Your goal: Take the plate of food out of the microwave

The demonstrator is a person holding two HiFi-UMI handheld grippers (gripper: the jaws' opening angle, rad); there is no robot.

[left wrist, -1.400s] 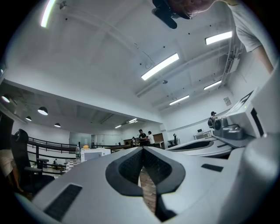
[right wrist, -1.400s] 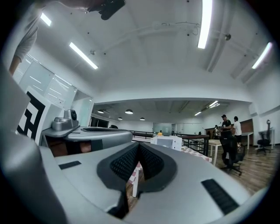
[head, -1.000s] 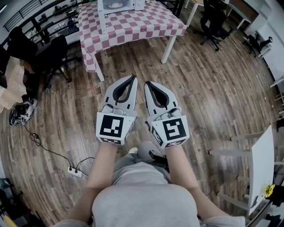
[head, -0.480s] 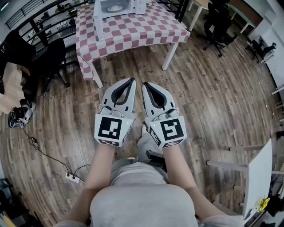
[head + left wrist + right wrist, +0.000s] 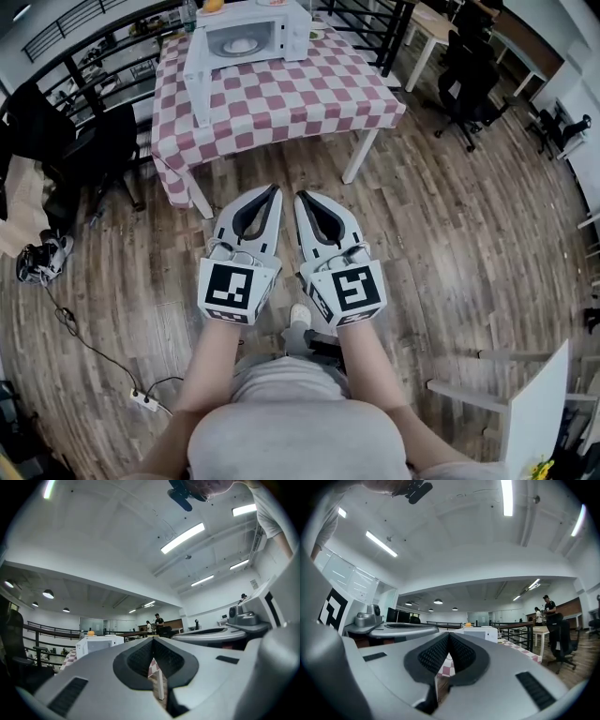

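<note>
At 12 o'clock in the head view, on the far side of the checked table point(image 5: 281, 94), the microwave point(image 5: 246, 37) stands with its door point(image 5: 196, 89) swung open at 7 o'clock of the cavity. The plate point(image 5: 241, 44) sits inside, so no part of the task itself looks done beyond the open door. The left gripper point(image 5: 275, 190) and right gripper point(image 5: 302, 197) are side by side over bare floor, at 6 o'clock of the table and well apart from it. Both have their jaws pressed together on nothing. What is left, as I judge it, is everything: reach the table, open the jaws, take the plate and draw it out. Only the head view looks into the cavity and shows the plate. The gripper views see the microwave level and from afar, at 9 o'clock of the left tips point(image 5: 96, 645) and 3 o'clock of the right tips point(image 5: 480, 633). They show an orange point(image 5: 90, 633) on top but no plate. They also show people standing far off, whom the head view misses.
</note>
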